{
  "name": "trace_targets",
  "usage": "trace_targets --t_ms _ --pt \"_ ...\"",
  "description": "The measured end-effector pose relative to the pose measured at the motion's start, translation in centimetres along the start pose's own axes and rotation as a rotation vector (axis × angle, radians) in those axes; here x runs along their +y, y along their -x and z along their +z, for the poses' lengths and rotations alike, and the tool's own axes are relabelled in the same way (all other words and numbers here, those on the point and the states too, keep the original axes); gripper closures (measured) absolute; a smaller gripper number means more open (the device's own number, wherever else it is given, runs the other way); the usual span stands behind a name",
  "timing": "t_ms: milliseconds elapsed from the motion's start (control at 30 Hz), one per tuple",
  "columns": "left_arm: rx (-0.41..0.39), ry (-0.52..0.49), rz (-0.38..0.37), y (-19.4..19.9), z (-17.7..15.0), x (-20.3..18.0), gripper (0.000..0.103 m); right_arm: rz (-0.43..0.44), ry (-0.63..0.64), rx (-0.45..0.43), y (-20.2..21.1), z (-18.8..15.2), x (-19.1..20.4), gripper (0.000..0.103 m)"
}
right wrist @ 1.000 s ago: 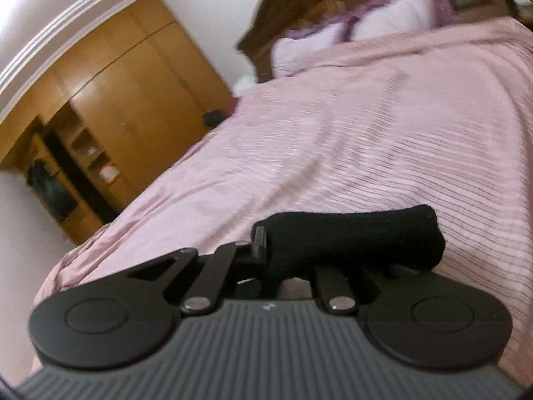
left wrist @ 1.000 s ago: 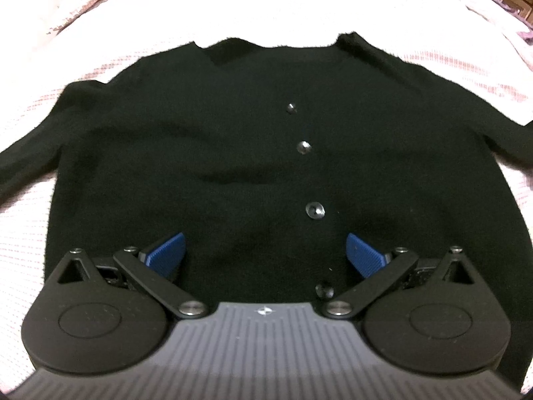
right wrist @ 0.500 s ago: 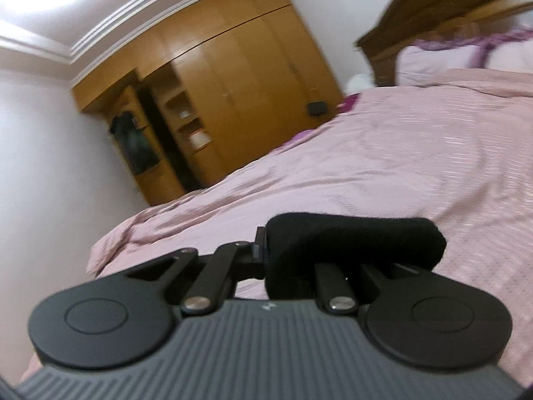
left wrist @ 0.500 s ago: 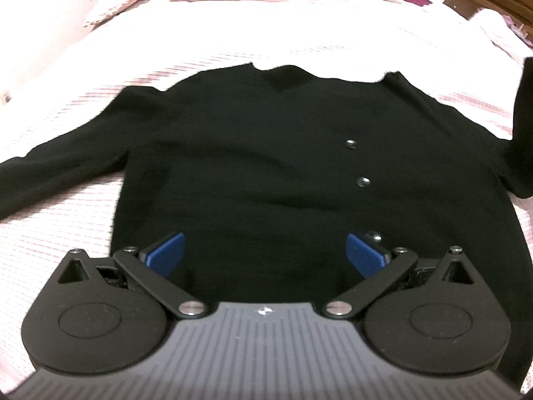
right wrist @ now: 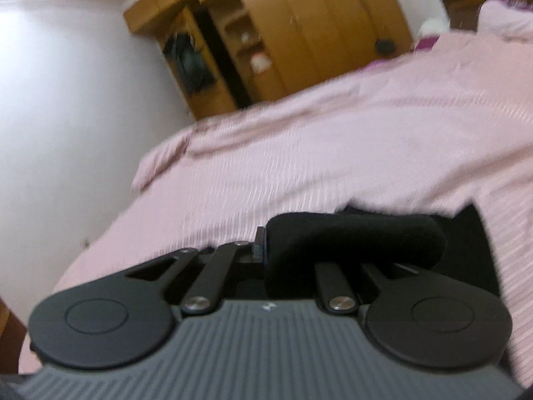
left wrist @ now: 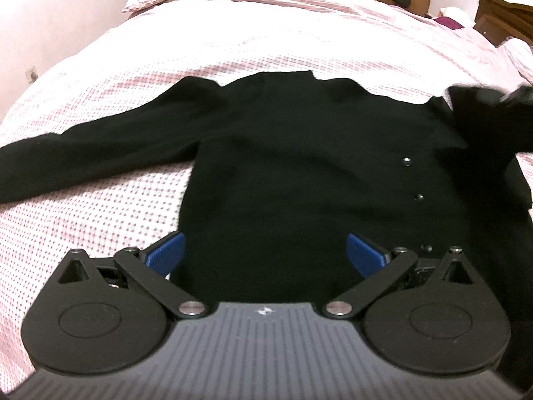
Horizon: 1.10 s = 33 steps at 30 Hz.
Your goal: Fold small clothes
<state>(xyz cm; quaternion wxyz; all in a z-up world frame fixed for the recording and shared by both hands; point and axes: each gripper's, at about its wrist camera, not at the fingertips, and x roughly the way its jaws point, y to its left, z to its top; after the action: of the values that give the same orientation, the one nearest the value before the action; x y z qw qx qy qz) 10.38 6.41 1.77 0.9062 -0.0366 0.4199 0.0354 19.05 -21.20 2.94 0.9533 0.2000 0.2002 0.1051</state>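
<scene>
1 black knit cardigan (left wrist: 299, 173) with 3 round buttons (left wrist: 406, 161) at 3 o'clock lies flat on the dotted bedspread (left wrist: 100, 213); left gripper (left wrist: 265, 255) jaws apart, right gripper (right wrist: 266, 256) jaws clamped on 1 rolled sleeve (right wrist: 353, 236)

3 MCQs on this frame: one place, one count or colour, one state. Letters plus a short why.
1. The black cardigan lies on:
A. a bed
B. a chair
C. a floor

2. Buttons visible on it, left wrist view:
A. one
B. three
C. six

3. The right gripper is:
A. open, empty
B. shut on the sleeve
C. out of view

Answers:
1 A: the pink bedspread is under it.
2 B: three in a line down the front.
3 B: the sleeve is clamped between its fingers; the left gripper is open.
</scene>
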Motion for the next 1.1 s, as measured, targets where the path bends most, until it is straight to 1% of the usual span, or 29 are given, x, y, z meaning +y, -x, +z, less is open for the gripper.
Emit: trace_targets --t_ms 167,267,300,333,400,467,533,600,667,800,900,1000,1100 --pt "0.015 0.016 0.003 -0.5 -0.7 1.0 0.0 0.007 -0.002 0.146 -3.3 -3.7 1.5 0.091" --pt "0.029 0.024 0.003 -1.1 -0.9 1.4 0.0 0.012 -0.015 0.23 -4.6 -5.3 1.4 0.09" --pt "0.034 0.027 0.003 -1.3 -0.9 1.5 0.0 0.009 -0.02 0.252 -4.7 -5.8 1.3 0.089" --pt "0.036 0.028 0.002 -1.4 -0.9 1.4 0.0 0.001 -0.022 0.256 -4.9 -6.0 1.3 0.088" --pt "0.037 0.027 0.0 -1.5 -0.8 1.3 0.0 0.021 -0.02 0.243 -4.1 -6.4 1.2 0.08" --pt "0.033 0.019 -0.004 -1.5 -0.7 1.0 0.0 0.037 -0.032 0.26 -3.3 -6.4 1.1 0.076" --pt "0.027 0.006 -0.01 -1.4 -0.5 0.5 0.0 0.057 -0.058 0.277 -2.1 -6.2 0.7 0.069" --pt "0.019 -0.011 -0.015 -1.3 -0.3 -0.1 0.0 0.076 -0.07 0.283 -0.6 -6.0 0.3 0.058" --pt "0.014 -0.027 -0.02 -1.2 0.0 -0.8 0.0 0.079 -0.067 0.287 1.2 -5.9 0.0 0.055" --pt "0.004 -0.064 -0.037 -1.0 0.4 -2.6 0.0 0.07 -0.062 0.259 4.9 -5.5 -1.3 0.055" --pt "-0.008 -0.092 -0.048 -0.9 0.7 -4.2 0.0 0.029 -0.06 0.218 7.2 -4.9 -2.5 0.055" --pt "-0.024 -0.116 -0.061 -0.9 1.0 -5.9 0.0 -0.074 -0.035 0.17 8.7 -4.6 -3.8 0.055" --pt "-0.025 -0.142 -0.084 -1.2 1.3 -7.8 0.0 -0.147 -0.065 0.136 9.3 -4.7 -5.3 0.055"
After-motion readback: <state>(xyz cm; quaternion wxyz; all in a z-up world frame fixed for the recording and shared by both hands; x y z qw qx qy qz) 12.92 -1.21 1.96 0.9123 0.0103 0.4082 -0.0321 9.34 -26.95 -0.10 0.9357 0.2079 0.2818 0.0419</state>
